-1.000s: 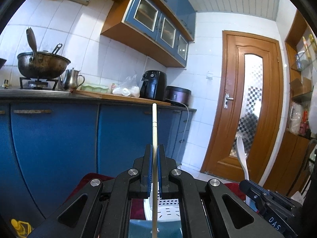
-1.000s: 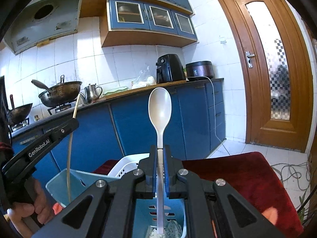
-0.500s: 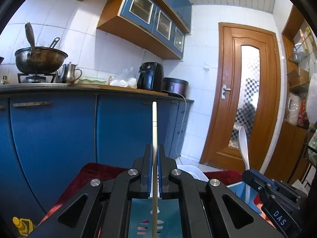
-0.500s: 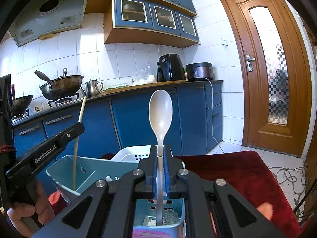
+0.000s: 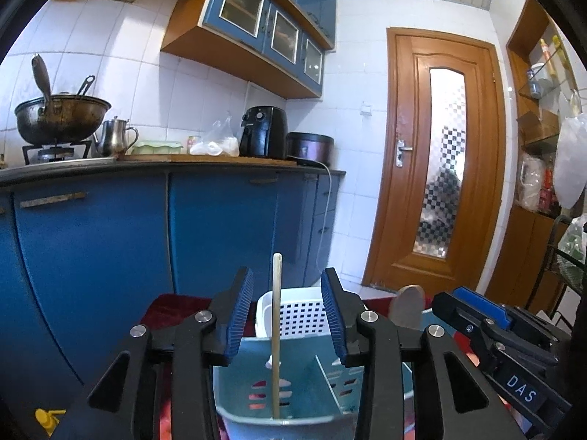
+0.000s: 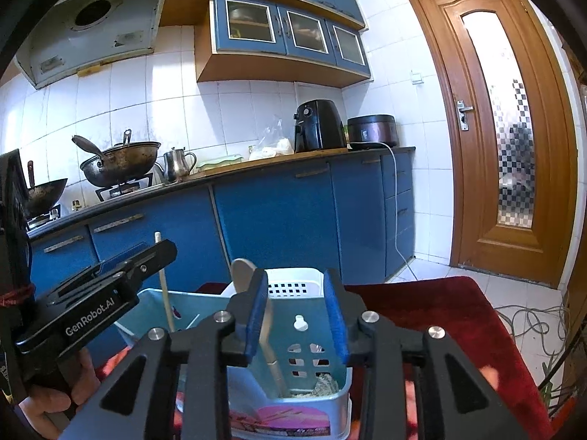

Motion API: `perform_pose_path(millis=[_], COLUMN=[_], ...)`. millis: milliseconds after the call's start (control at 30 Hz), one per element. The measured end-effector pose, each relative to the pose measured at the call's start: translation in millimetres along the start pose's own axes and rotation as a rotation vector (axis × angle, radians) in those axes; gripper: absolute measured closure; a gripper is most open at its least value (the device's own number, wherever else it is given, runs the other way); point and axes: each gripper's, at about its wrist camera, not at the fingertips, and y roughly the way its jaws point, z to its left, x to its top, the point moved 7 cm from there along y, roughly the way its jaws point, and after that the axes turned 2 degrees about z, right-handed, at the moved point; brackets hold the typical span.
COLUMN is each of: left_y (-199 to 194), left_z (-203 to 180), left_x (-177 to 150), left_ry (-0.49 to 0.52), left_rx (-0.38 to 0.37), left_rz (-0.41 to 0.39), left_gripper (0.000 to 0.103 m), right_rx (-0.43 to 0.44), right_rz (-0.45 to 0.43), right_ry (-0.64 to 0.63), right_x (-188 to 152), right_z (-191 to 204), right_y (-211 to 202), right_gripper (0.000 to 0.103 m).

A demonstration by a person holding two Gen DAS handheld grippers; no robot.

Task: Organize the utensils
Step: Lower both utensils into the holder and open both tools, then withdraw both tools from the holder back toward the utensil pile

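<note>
Pale-blue plastic forms the slotted utensil caddy (image 5: 293, 399) that sits directly under both of your tools, on a dark red cloth-covered surface (image 6: 433, 315). A white perforated basket (image 5: 301, 315) stands just behind it.

Left tool (image 5: 287, 321): jaws are opening and stand partly apart. The thin pale wooden chopstick (image 5: 276, 333) stands upright between them, touching neither pad, its lower end inside the caddy's left compartment.

Right tool (image 6: 296, 321): jaws are likewise opening, partly apart. The pale plastic spoon (image 6: 269, 333) leans bowl-up against or very near the left pad, with its handle down in the caddy's right compartment. Whether pad and spoon actually touch cannot be determined.

Judgement: you are in the release step, and both utensils appear to have been delivered. To finish it cleanly, let the jaws clear each utensil fully before you withdraw, then lift straight up and back. The spoon's lean toward the left pad is the risk; a sideways pull could drag it out or tip the light caddy. The chopstick stands free and may topple against a divider, which is acceptable.

Room: blue lower cabinets (image 6: 279, 216) under a dark kitchen counter carrying a wok on a burner, a steel kettle, a black air fryer and a rice cooker. White tiled walls, a wooden door with patterned glass (image 6: 513, 128), loose cables on the floor at right.
</note>
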Motion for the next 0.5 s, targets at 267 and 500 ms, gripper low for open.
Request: perform_pose_path(millis=[267,500], left_y=[-24,-50], left_z=[6,11], left_x=[3,0], left_ry=[-0.020,-0.043], left_rx=[-0.013,-0.026], left_rz=[0.057,0.124], left_gripper=[0.063,0.063], right_rx=[0.009,0.020], right_rz=[0.050,0.110], right_ry=[0.045,0.087], right_x=[1,-4], right_z=[4,7], right_y=[-22,-52], right_gripper=[0.068,0.067])
